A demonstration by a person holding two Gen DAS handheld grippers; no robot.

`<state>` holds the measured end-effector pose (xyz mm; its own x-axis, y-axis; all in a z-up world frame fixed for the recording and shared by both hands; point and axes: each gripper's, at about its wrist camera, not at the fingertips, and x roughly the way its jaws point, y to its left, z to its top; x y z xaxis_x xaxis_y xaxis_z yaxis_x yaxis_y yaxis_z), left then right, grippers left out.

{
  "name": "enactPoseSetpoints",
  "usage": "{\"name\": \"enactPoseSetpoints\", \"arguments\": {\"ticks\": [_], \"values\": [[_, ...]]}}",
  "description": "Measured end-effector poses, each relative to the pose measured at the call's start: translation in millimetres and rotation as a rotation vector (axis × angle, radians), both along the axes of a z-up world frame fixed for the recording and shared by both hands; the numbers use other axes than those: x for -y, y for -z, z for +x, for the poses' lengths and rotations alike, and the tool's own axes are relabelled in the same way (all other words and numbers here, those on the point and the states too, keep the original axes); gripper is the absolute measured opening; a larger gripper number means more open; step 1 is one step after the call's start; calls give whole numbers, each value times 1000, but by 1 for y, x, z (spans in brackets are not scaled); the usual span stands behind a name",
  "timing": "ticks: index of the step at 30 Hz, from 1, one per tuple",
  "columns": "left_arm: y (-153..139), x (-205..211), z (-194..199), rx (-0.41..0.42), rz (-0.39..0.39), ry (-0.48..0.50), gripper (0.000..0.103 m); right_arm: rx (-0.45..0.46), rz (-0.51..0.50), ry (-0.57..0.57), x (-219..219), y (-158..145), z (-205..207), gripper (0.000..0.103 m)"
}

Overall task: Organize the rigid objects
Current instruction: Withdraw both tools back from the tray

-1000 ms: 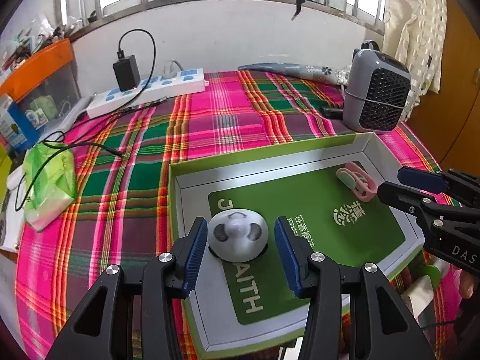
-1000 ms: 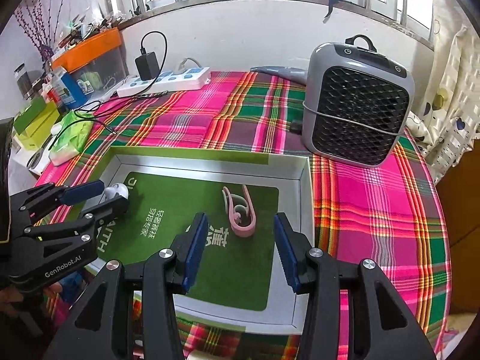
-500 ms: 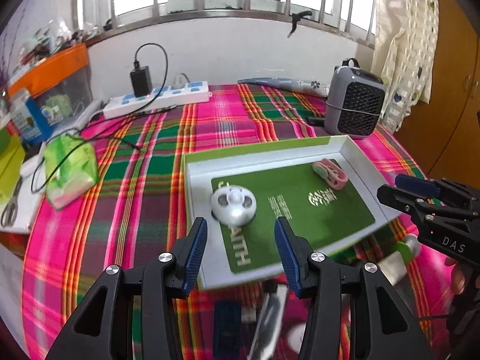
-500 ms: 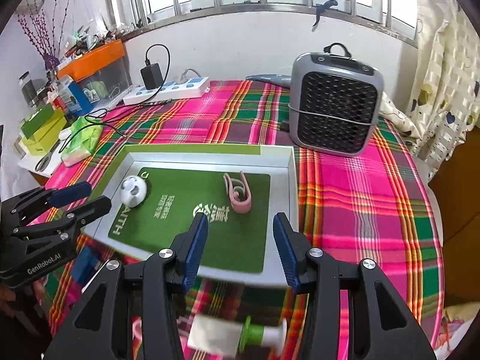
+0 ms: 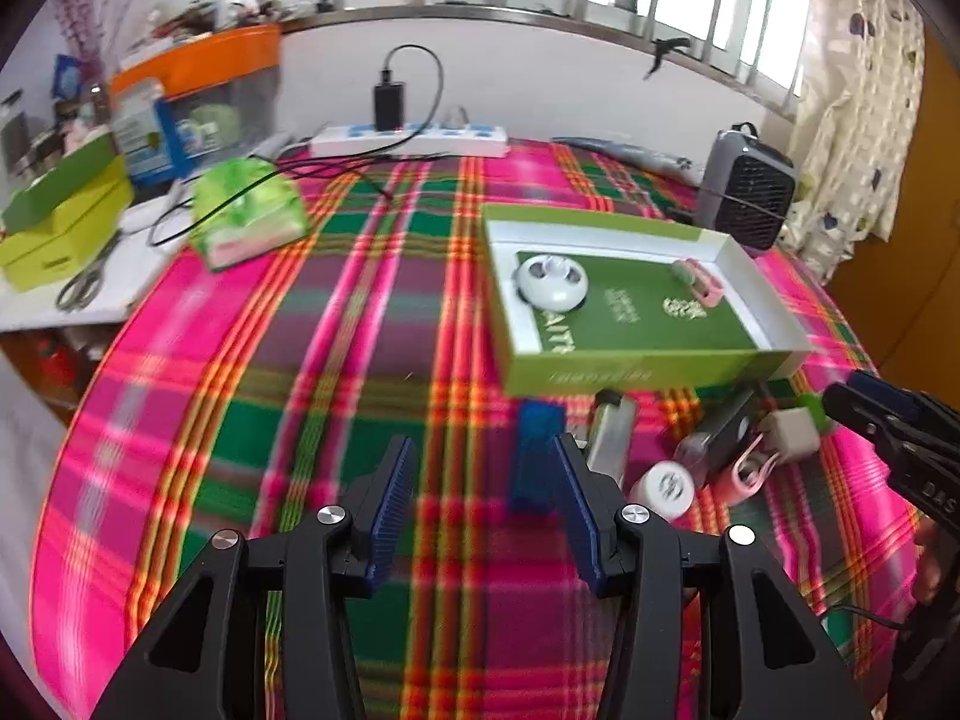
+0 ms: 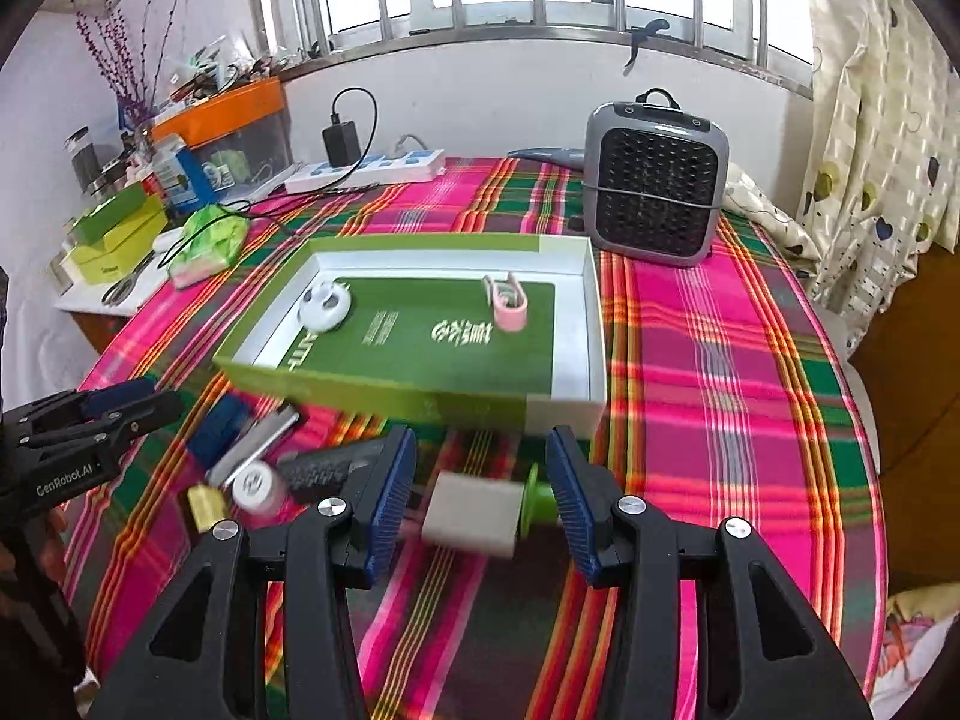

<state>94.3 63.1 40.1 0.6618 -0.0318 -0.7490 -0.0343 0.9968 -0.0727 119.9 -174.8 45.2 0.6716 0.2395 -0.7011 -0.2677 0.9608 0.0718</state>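
Green box on plaid counter holds white disc at left, pink clip at right, clip's long axis running front to back. Left hand-held gripper spread, empty, blue block upright by its right finger. Right hand-held gripper spread, grey cube between its fingers, untouched.

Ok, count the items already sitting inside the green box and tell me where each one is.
2. A white round gadget lies at the left end of the green box, and a pink clip sits toward its right, far side. The near wall may hide something small.
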Motion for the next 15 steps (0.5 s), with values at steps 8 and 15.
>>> {"name": "enactPoseSetpoints", "arguments": {"ticks": [8,15], "values": [[17,7,-25,-25,0,-9,46,-21,-34,30,5,19,-32,47],[33,22,-35,-49,15,13,46,-42,-60,36,6,35,-50,47]]}}
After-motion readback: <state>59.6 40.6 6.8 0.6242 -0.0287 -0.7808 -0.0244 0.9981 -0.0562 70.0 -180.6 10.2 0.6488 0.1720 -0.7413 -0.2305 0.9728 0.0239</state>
